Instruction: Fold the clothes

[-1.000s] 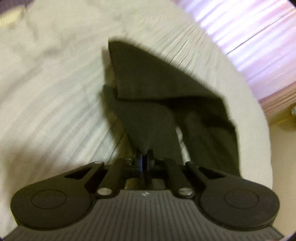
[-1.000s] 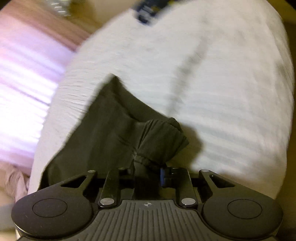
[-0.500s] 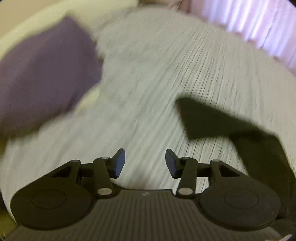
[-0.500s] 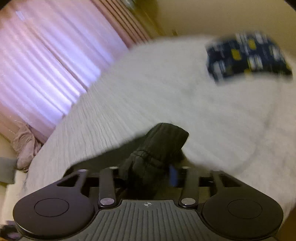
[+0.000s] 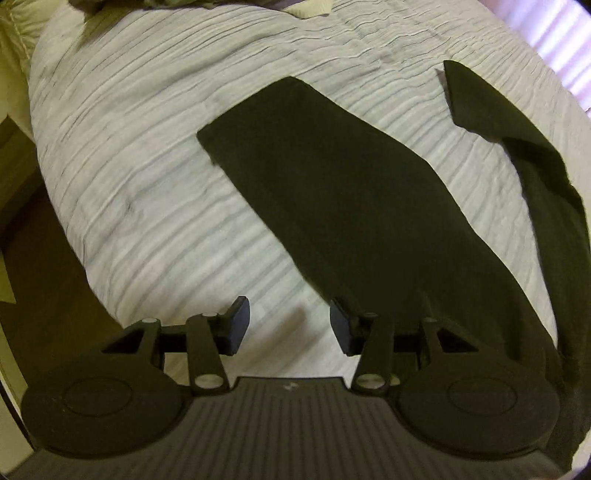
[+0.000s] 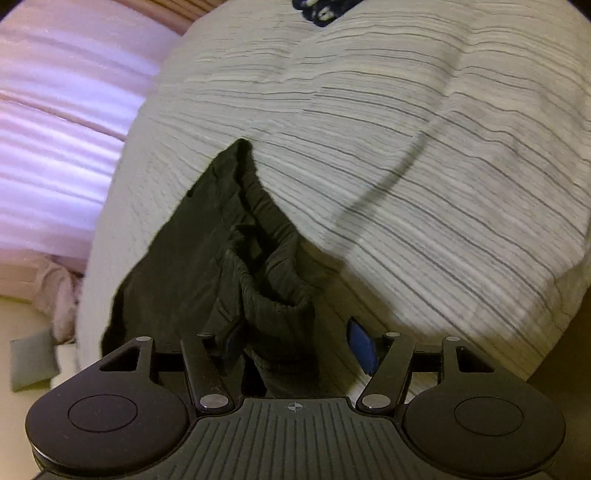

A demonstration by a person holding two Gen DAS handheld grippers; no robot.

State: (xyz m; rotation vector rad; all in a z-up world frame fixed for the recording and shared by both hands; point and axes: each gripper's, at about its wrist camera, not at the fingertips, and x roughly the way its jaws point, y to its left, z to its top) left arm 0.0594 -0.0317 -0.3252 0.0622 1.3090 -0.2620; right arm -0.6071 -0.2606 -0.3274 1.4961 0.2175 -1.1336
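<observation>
Both grippers just let go. The left gripper [image 5: 290, 326] and right gripper [image 6: 295, 347] have wide, released jaws. The dark pants [image 5: 351, 199] lie spread on the bed [image 5: 147, 184], ready for folding.

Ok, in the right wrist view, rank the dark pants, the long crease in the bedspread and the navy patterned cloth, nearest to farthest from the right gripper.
1. Dark pants: bunched waistband between the open fingers of the right gripper.
2. Crease: mid-bedspread, ahead and to the right.
3. Navy patterned cloth: at the top edge, far side of the bed.
</observation>
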